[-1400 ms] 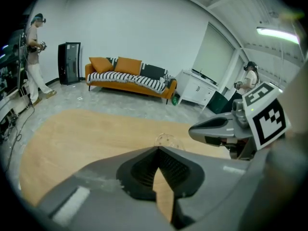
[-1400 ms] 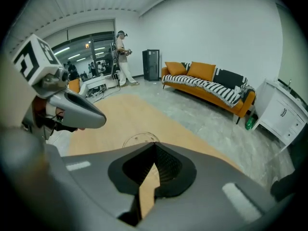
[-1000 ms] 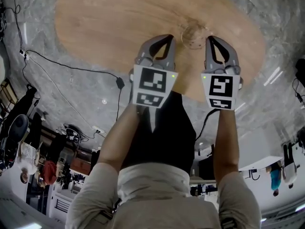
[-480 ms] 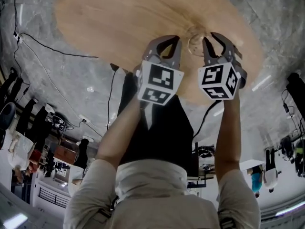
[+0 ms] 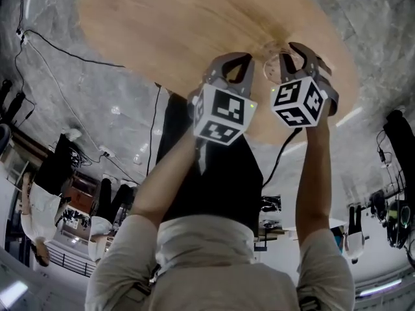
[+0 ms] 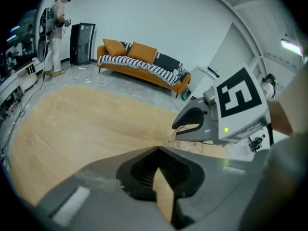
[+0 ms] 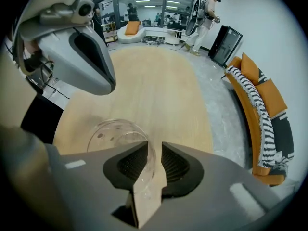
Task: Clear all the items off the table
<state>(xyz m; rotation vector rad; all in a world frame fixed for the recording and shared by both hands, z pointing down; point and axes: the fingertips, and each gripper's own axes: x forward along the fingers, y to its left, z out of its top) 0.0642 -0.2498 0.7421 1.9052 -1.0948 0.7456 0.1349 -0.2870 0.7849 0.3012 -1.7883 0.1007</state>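
Note:
A clear glass cup (image 5: 275, 63) stands on the oval wooden table (image 5: 181, 31) near its right end. My right gripper (image 5: 292, 52) is at the cup, and its jaws are opening. In the right gripper view the cup's rim (image 7: 113, 134) runs through the gap between the jaws of the right gripper (image 7: 154, 146), and the pads stand off it. My left gripper (image 5: 237, 60) hovers just left of the cup. Its jaws meet at the tips in the left gripper view (image 6: 158, 149), with nothing between them. That view also shows the cup (image 6: 185, 142) under the right gripper (image 6: 179, 129).
An orange sofa (image 6: 144, 64) with a striped throw stands beyond the table, with a black cabinet (image 6: 81, 42) and a person (image 6: 55, 28) beside it. Cables (image 5: 58, 47) trail over the grey floor left of the table. The tabletop (image 7: 154, 90) carries only the cup.
The right gripper has turned and moved onto the cup, and its jaws have gone from shut to wide around the rim. The left gripper has shifted slightly right.

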